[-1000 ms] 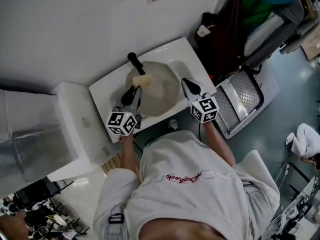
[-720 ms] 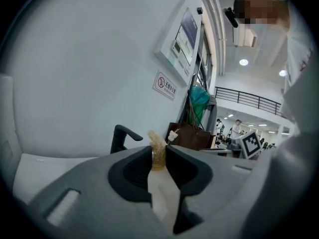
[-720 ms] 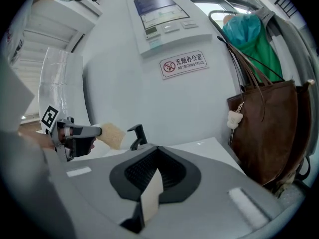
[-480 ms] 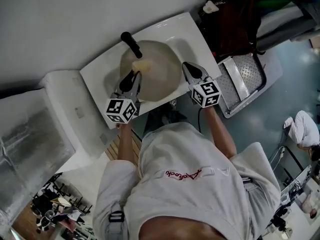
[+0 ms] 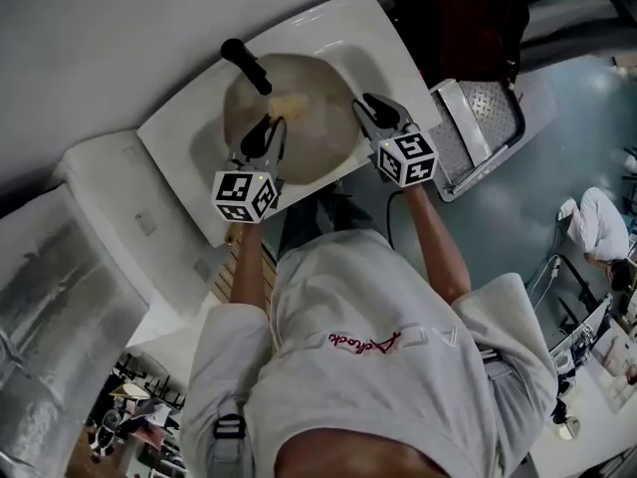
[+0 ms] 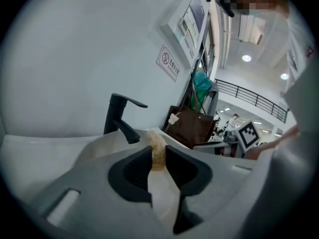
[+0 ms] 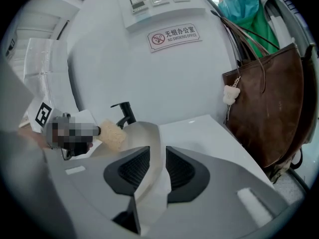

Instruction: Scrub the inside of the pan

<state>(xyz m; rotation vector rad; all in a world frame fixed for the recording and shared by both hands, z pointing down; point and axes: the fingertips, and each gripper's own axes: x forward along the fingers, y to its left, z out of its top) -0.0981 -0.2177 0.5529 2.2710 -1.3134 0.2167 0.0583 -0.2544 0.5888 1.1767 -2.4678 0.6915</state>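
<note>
A cream-coloured pan point(image 5: 299, 142) sits in the white sink point(image 5: 373, 33) under a black faucet point(image 5: 246, 65). My left gripper point(image 5: 271, 127) is over the pan's near left side, shut on a yellowish sponge point(image 5: 290, 105) that rests inside the pan. In the left gripper view the sponge point(image 6: 157, 151) is pinched between the jaws of the left gripper point(image 6: 158, 156). My right gripper point(image 5: 364, 104) is at the pan's right edge. Its own view shows the right gripper point(image 7: 155, 153) shut on the pan's rim point(image 7: 147, 138), with the sponge point(image 7: 112, 135) beyond it.
A white cabinet point(image 5: 100, 227) adjoins the sink on the left. To the right are a brown bag point(image 7: 269, 108) hanging by the wall and a metal tread-plate step point(image 5: 478, 127) on the floor. A no-smoking sign point(image 7: 174, 35) is on the wall. A person point(image 5: 597, 222) crouches far right.
The head view has swung, so the sink and pan now sit higher in the picture. Both grippers keep their holds; the sponge lies a little further into the pan.
</note>
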